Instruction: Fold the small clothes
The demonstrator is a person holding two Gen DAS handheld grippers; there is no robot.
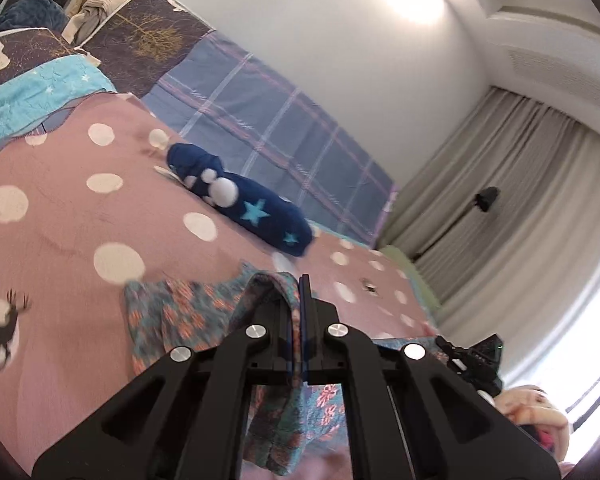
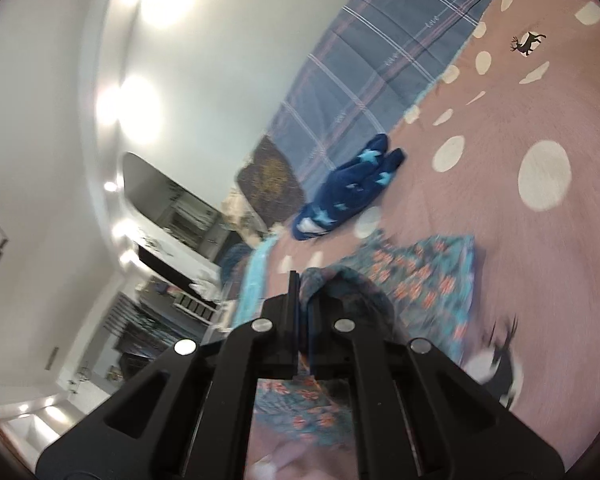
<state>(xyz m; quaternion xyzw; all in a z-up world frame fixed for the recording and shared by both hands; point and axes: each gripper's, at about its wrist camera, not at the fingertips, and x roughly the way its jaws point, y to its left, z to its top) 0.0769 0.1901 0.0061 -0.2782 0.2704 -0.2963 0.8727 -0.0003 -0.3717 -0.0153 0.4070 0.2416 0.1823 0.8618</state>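
Observation:
A small teal garment with an orange flower print lies on the pink dotted blanket. My left gripper is shut on one edge of it and lifts that edge. My right gripper is shut on another edge of the same garment, which drapes over its fingers. A navy blue piece with light blue stars and white pompoms lies bunched further back on the blanket; it also shows in the right wrist view.
A blue plaid sheet lies beyond the blanket against the white wall. Dark patterned pillows and a turquoise cloth sit at the bed's head. Curtains hang at the right. Shelves stand beside the bed.

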